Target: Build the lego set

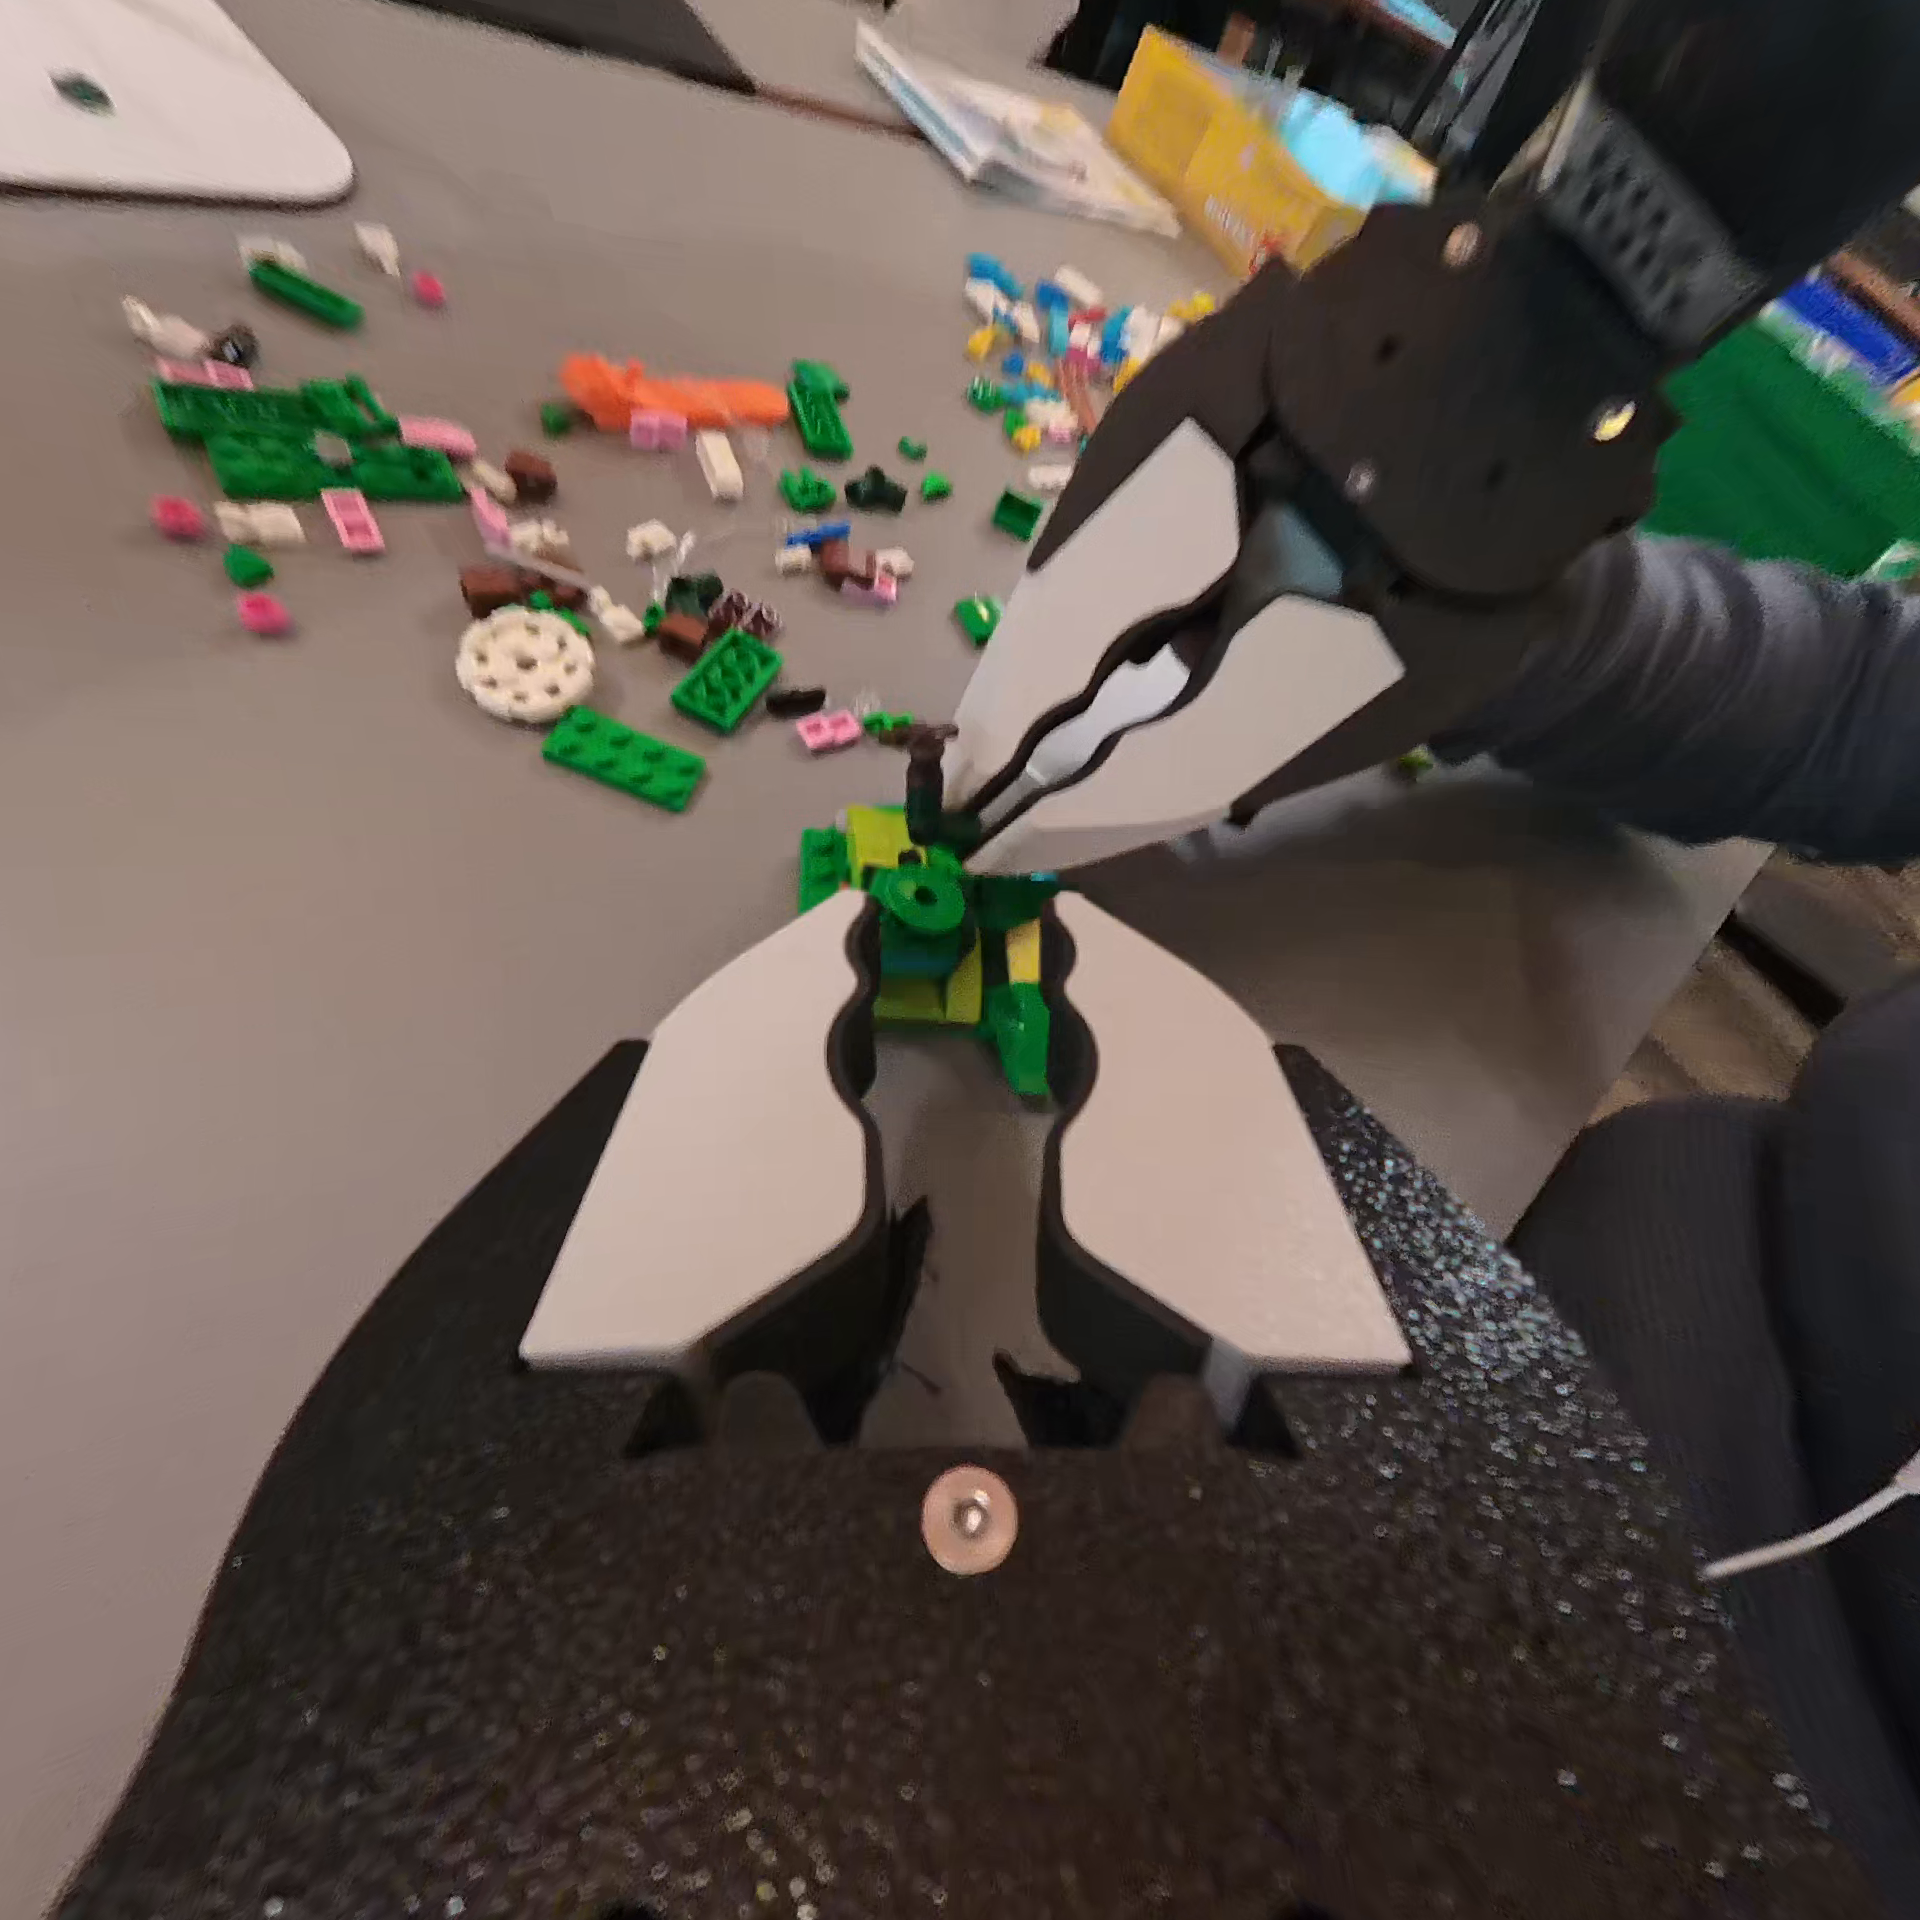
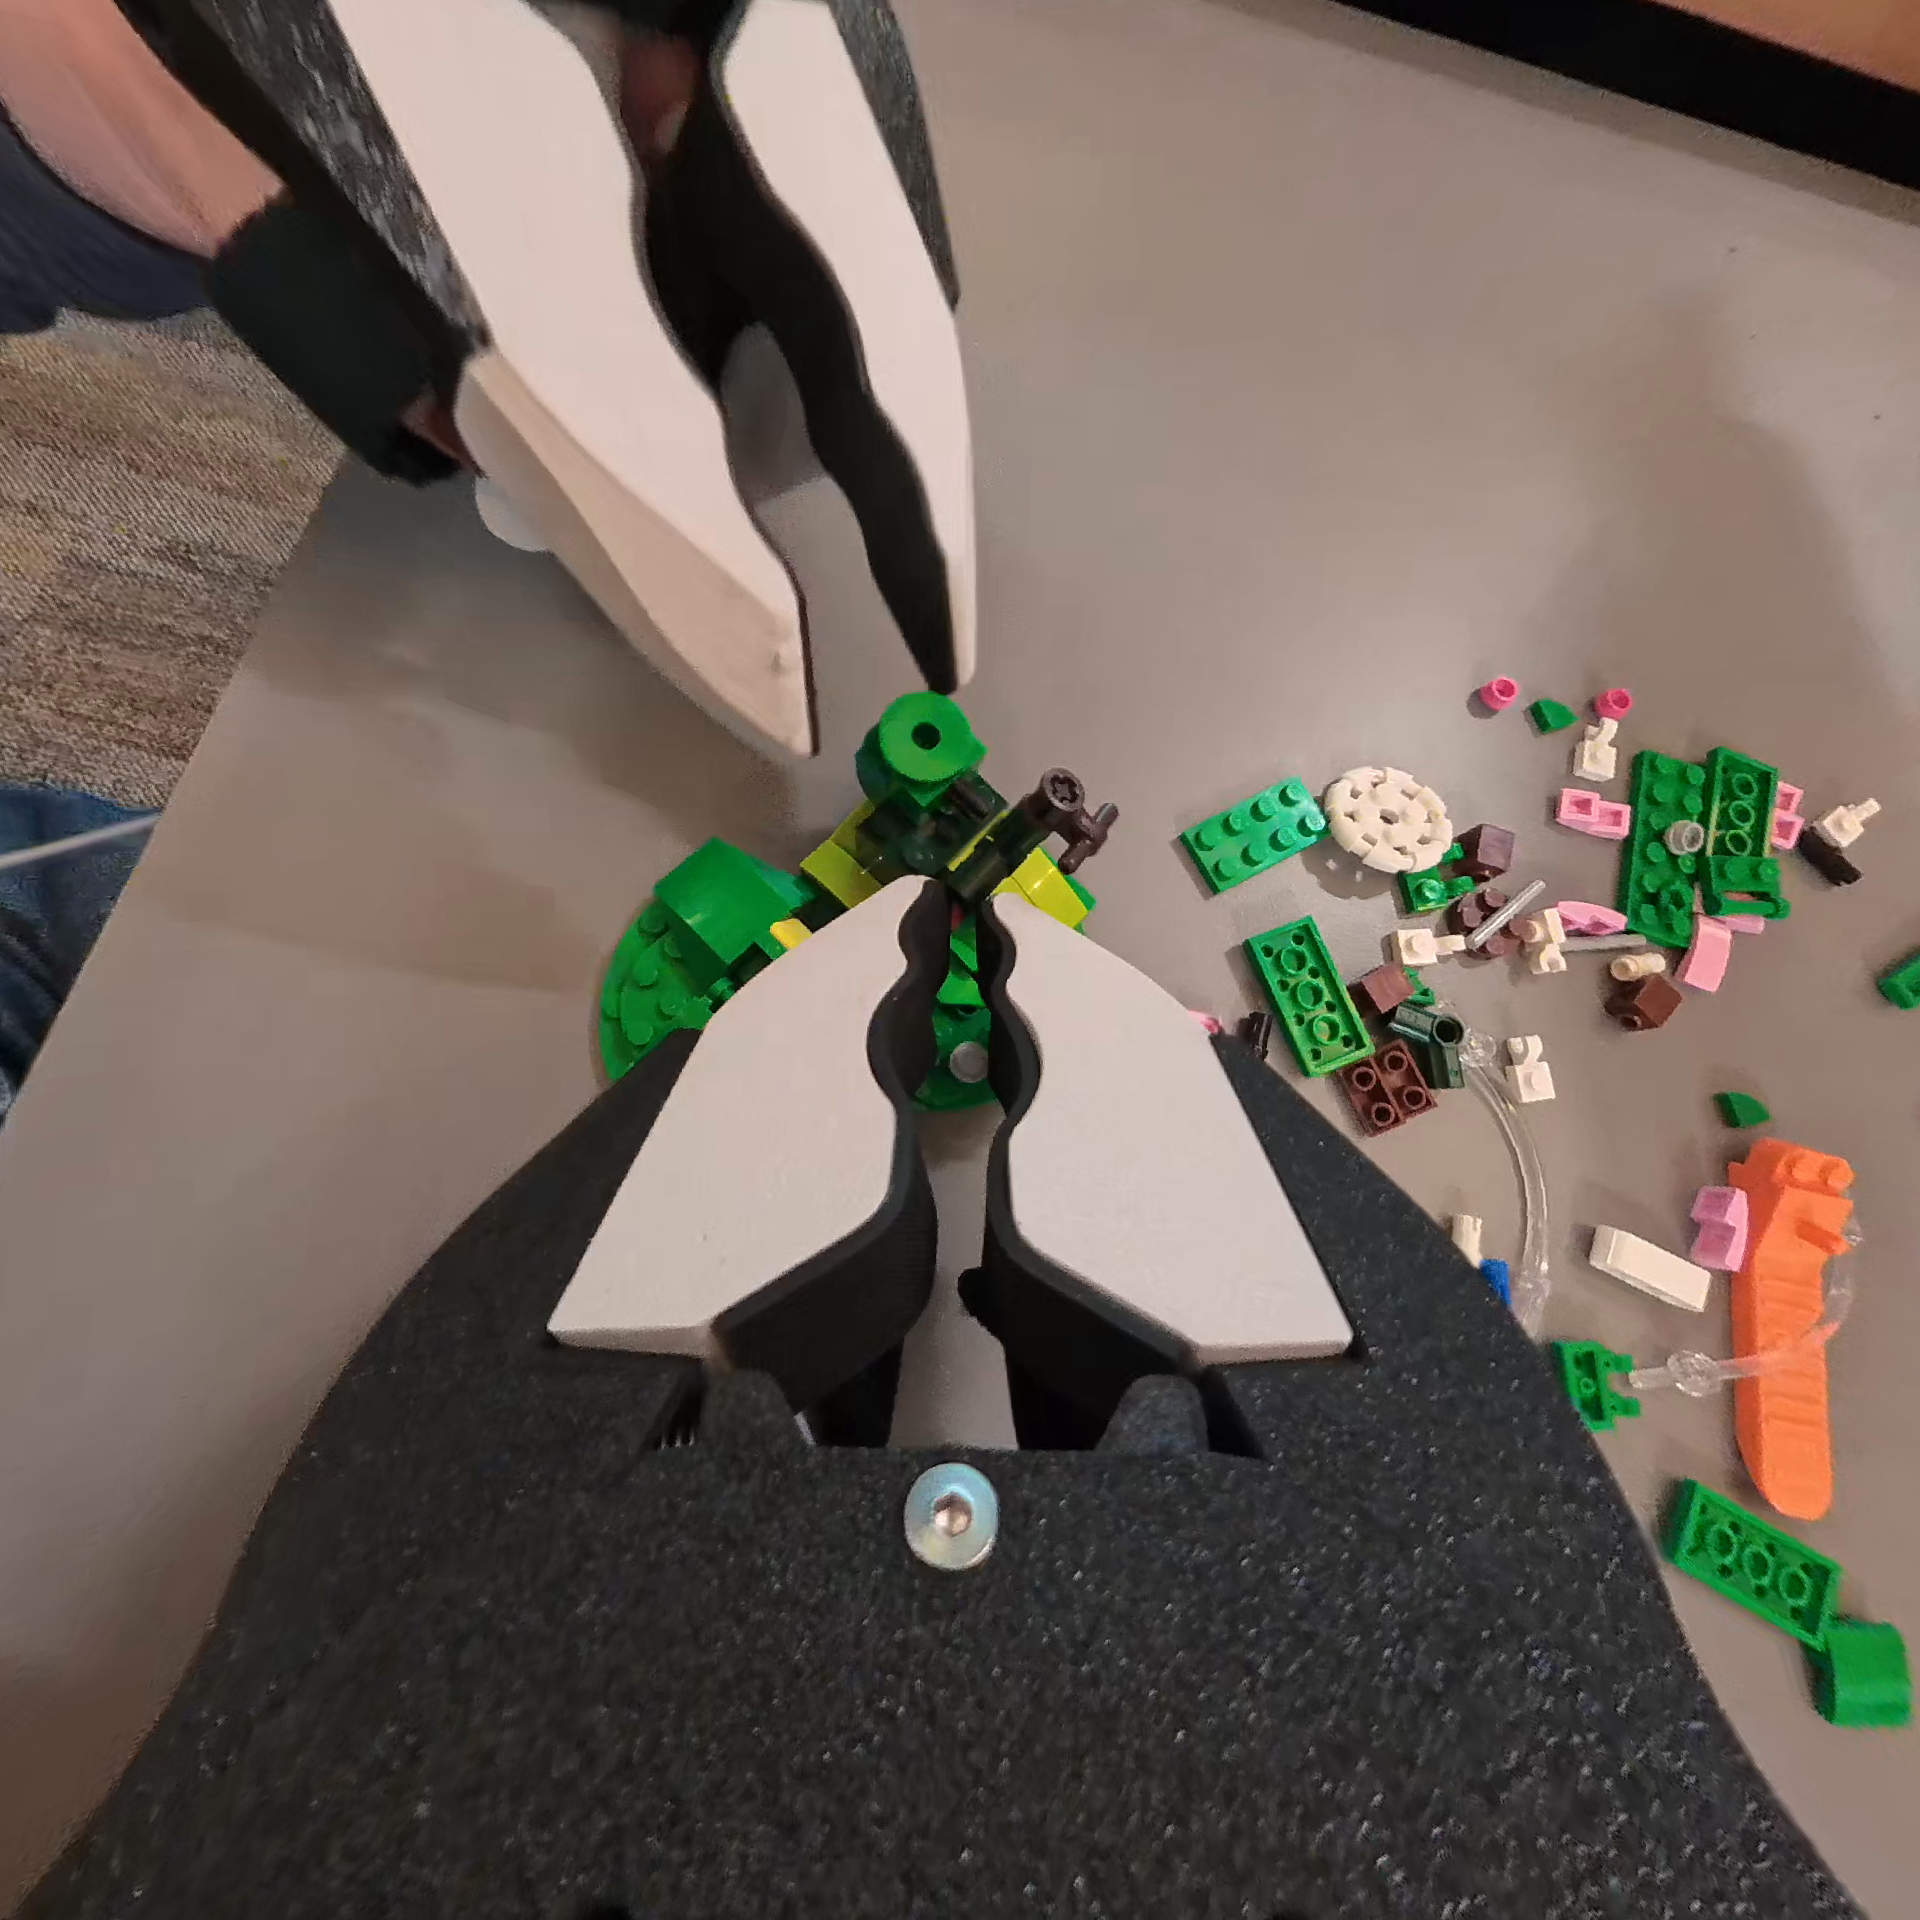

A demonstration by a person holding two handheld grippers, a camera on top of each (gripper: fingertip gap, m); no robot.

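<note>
A small green and lime lego model (image 1: pixel 940 966) stands on the grey table (image 1: pixel 312 1039), on a round green base plate (image 2: pixel 649 997), with a round green piece (image 2: pixel 923 743) on top. My left gripper (image 1: pixel 951 914) has its fingers closed against the model's sides; in the right wrist view it (image 2: pixel 878 707) comes down from above onto the model's top. My right gripper (image 2: pixel 956 899) is shut on a small dark green piece (image 2: pixel 982 857) with a dark brown stem (image 2: pixel 1065 821), held at the model's upper side. It also shows in the left wrist view (image 1: pixel 971 836), reaching in from the right.
Loose bricks lie scattered beyond the model: green plates (image 1: pixel 623 758), a white round plate (image 1: pixel 525 665), an orange brick separator (image 1: pixel 675 400), and pink, brown and white bits. A booklet (image 1: pixel 1018 135) and a yellow box (image 1: pixel 1247 177) lie at the back. The table edge runs close on the right (image 1: pixel 1662 987). The grippers are tip to tip, or close to it. The white round plate (image 1: pixel 525 665) sits 10 cm or so from the ends of my right fingers. It is also in sight in the right wrist view (image 2: pixel 1388 814).
</note>
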